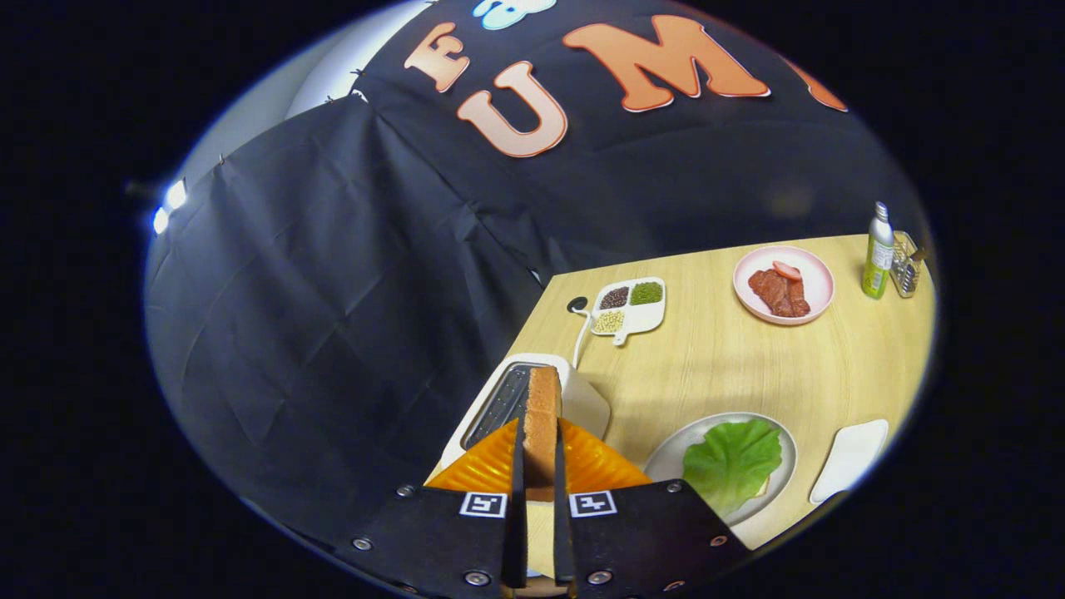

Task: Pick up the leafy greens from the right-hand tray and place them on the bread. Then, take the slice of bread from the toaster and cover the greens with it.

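Above toaster [520, 398], gripper [539, 466] clamped on bread slice [542, 416], leafy greens [732, 459] on plate [666, 459] nearby, bottle [878, 254] label unreadable.

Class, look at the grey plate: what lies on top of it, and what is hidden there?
A green lettuce leaf lies on the plate. A sliver of bread peeks out beneath it; the rest is covered. The gripper grips another bread slice.

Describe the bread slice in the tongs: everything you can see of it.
The bread slice stands on edge between the tongs, whose two fingers press on its flat sides. Its narrow golden-brown crust edge faces the camera and looks toasted. It is above the toaster, beside an open slot; whether its far end sits in the toaster is unclear. The plate with the greens lies beside it.
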